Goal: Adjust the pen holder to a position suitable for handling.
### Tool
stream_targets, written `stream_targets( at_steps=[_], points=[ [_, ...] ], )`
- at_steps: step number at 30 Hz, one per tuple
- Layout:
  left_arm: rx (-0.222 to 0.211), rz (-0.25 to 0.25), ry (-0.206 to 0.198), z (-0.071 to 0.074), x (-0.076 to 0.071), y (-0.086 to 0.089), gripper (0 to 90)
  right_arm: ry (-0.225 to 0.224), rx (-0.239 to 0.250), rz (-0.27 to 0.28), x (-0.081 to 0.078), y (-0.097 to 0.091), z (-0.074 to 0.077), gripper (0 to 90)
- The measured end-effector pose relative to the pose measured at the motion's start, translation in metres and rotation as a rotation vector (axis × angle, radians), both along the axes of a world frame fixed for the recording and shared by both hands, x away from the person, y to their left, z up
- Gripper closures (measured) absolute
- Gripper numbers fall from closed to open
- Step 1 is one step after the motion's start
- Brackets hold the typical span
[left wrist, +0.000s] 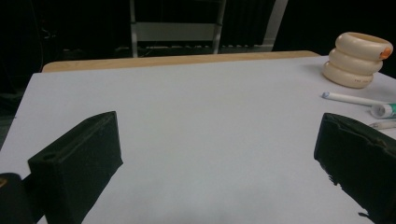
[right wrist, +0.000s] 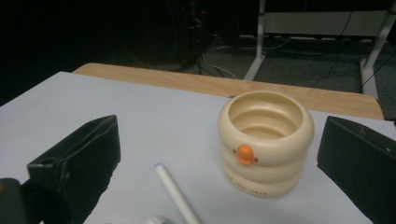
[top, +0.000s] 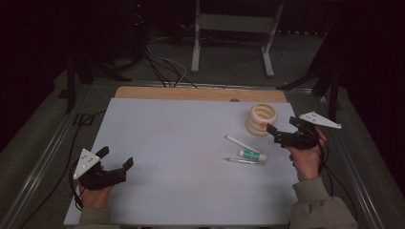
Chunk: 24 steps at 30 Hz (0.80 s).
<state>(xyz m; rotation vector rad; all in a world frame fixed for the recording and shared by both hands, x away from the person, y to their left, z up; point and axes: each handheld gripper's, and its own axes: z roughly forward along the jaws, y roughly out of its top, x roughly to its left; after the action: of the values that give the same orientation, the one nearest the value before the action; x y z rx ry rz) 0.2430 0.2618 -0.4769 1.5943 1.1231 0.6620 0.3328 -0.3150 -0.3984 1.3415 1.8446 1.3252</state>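
A cream ribbed cup point(top: 262, 119) with an orange knob point(right wrist: 244, 154) stands upright at the back right of the pale sheet point(top: 181, 157); it looks hollow inside. In front of it lie a white pen point(top: 242, 143), a small green-and-white tube point(top: 252, 155) and a thin clear pen point(top: 241, 161). My right gripper point(top: 283, 133) hovers open just right of the cup and pens, jaws wide with nothing between them. My left gripper point(top: 116, 158) rests open at the front left of the sheet, far from those things. The cup point(left wrist: 357, 59) and white pen point(left wrist: 352, 98) appear far right in the left gripper view.
A wooden strip point(top: 200, 93) edges the table's far side. Beyond it stand a white metal frame point(top: 234, 36) and cables point(top: 162, 64) on the floor. Metal rails point(top: 43, 157) run along both table sides. The sheet's middle is bare.
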Motion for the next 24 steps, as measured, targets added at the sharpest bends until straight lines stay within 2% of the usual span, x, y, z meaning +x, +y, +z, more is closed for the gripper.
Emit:
stream_targets(
  at_steps=[6,12,17,18,24],
  points=[
    [-0.008,-0.008,0.001,-0.001,0.001,0.001,0.9,-0.001,0.000,-0.017,0.013,-0.001,0.006,0.0],
    [-0.018,0.010,-0.008,-0.002,0.000,0.002,1.0,0.006,-0.004,-0.040,0.030,0.000,0.007,0.0],
    [-0.017,0.013,-0.010,-0.002,0.001,0.002,1.0,0.035,-0.004,-0.064,0.043,-0.003,0.004,0.0],
    [-0.018,0.014,-0.007,-0.003,0.001,0.002,1.0,0.046,0.013,-0.079,0.050,-0.006,0.003,0.0],
    [-0.022,0.020,-0.009,-0.003,0.000,0.003,1.0,0.075,0.015,-0.127,0.069,-0.013,-0.001,0.0]
  ],
)
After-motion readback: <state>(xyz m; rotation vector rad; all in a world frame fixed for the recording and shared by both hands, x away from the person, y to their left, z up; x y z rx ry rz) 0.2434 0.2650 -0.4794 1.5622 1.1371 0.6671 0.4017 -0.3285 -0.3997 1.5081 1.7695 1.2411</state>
